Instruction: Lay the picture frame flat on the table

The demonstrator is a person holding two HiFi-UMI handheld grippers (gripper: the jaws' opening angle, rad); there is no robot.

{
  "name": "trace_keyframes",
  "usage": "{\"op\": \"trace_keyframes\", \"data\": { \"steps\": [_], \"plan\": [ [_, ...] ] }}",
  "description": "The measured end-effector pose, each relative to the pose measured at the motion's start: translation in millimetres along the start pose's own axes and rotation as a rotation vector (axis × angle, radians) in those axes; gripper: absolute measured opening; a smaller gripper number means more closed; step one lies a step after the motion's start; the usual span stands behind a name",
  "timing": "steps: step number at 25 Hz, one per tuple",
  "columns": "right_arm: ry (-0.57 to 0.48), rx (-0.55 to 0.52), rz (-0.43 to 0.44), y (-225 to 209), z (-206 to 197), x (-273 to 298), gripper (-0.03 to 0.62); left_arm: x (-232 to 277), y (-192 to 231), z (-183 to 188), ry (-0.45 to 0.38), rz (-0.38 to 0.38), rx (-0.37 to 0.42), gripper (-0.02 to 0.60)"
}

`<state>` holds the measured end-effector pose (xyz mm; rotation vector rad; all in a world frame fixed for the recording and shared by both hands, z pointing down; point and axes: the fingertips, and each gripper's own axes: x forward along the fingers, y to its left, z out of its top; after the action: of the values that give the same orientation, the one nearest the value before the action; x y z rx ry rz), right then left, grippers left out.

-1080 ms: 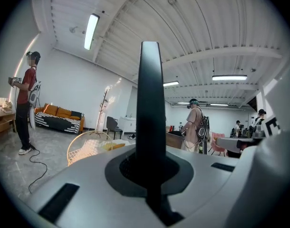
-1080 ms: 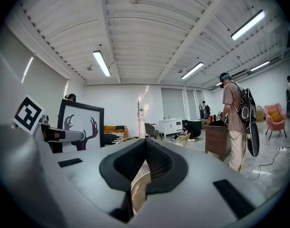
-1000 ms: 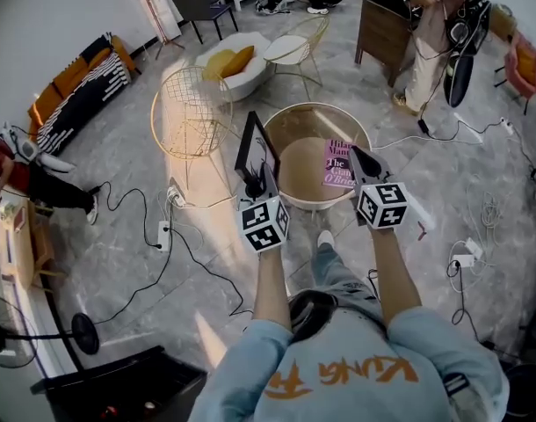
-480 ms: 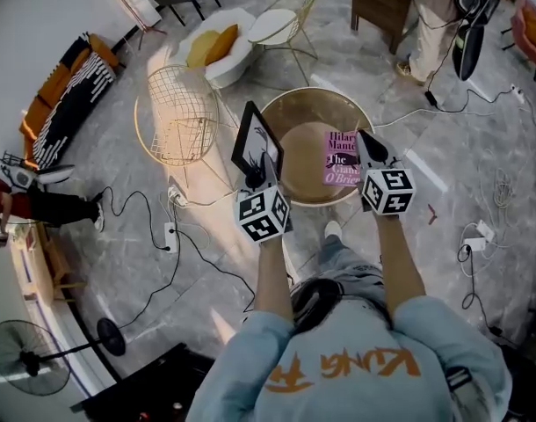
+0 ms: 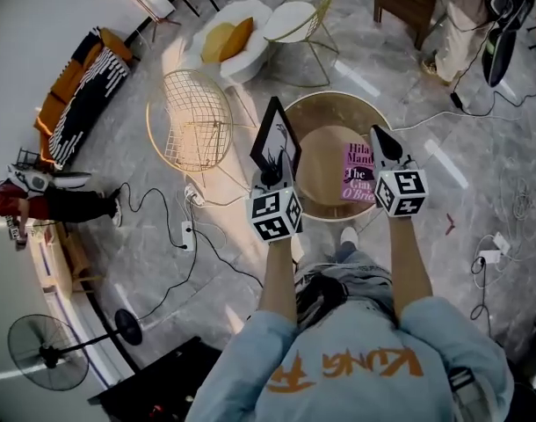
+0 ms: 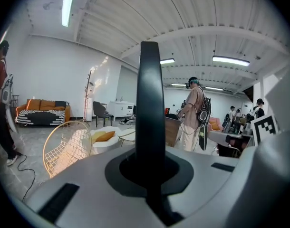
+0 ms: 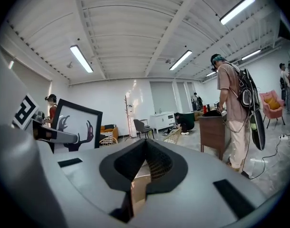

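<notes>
Left gripper (image 5: 272, 178) clamps picture frame (image 5: 275, 135) by table (image 5: 331, 99); right gripper (image 5: 380, 143) closed near book (image 5: 359, 181).

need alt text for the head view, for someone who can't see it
Seen from above, a person's left gripper holds a black picture frame upright at the left edge of a round wooden table. The right gripper, shut and empty, hovers over a pink book lying on the table. A gold wire chair stands to the left.
</notes>
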<state>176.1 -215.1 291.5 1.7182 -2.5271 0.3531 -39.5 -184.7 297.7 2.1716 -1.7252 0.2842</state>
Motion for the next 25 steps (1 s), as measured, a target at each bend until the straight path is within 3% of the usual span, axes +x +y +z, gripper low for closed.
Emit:
{"op": "trace_keyframes", "data": {
  "steps": [6,12,16,25],
  "plan": [
    [0.066,-0.058,0.045,27,-24,33,-0.002,22,22,-17,0.059,-0.002,-0.034,0.025],
    [0.148,-0.061,0.035,33,-62,59,-0.002,52,38,-35,0.096,-0.035,-0.085,0.025],
    [0.203,-0.039,0.017,29,-98,67,-0.002,59,41,-63,0.142,-0.058,-0.173,0.025],
    [0.294,-0.044,0.061,36,-161,75,-0.002,69,54,-141,0.244,-0.042,-0.253,0.025]
  ]
}}
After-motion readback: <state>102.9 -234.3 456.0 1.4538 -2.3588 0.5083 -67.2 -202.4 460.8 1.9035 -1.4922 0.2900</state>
